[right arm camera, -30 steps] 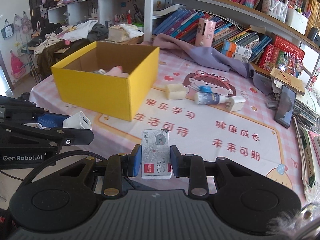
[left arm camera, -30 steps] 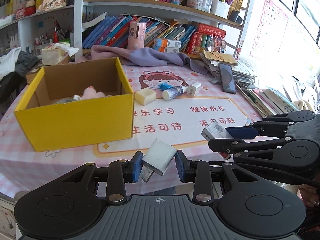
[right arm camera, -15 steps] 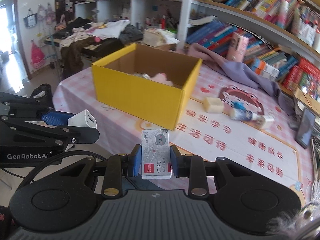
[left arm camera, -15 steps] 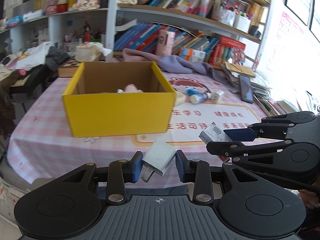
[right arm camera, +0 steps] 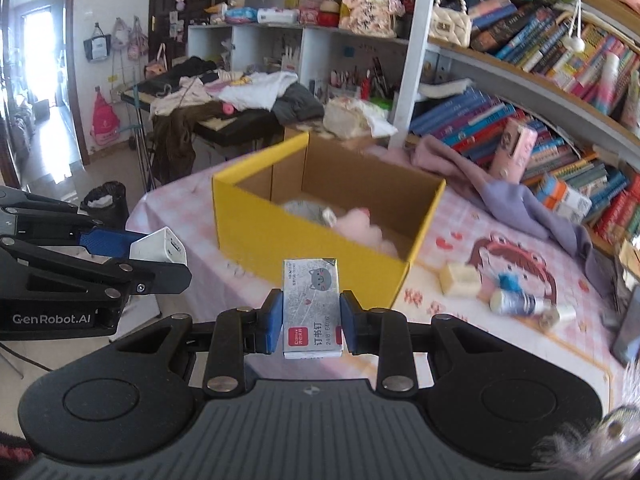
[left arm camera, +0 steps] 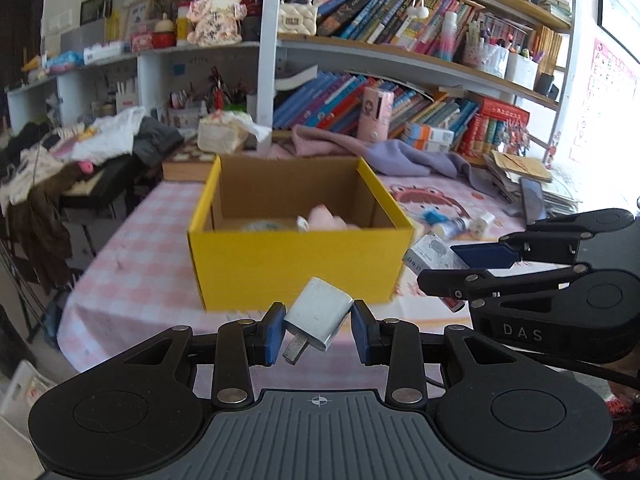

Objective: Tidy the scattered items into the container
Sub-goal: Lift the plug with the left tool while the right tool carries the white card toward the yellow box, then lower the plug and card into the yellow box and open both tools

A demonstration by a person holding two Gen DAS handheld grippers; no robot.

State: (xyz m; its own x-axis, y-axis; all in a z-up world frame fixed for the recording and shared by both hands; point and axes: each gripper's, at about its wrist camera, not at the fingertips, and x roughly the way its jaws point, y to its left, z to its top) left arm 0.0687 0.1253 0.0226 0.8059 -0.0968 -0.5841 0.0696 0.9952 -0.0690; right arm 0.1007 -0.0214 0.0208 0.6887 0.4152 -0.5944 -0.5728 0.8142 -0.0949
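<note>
My left gripper [left arm camera: 316,330] is shut on a white charger plug [left arm camera: 318,318], held in the air in front of the yellow cardboard box [left arm camera: 296,268]. My right gripper [right arm camera: 311,326] is shut on a small grey staples box [right arm camera: 311,306], also raised, just short of the yellow box [right arm camera: 288,246]. The yellow box holds a pink soft item [right arm camera: 360,222] and other small things. Each gripper shows in the other's view, side by side.
On the pink tablecloth right of the box lie a cream eraser-like block [right arm camera: 460,278], a blue-and-white tube [right arm camera: 516,304] and a small white cap [right arm camera: 568,314]. A phone [left arm camera: 532,200], purple cloth [left arm camera: 400,158] and bookshelves stand behind. The table's front edge is below both grippers.
Both grippers have pulled back and risen, swinging left toward the yellow box, which now sits straight ahead. Each still holds its item.
</note>
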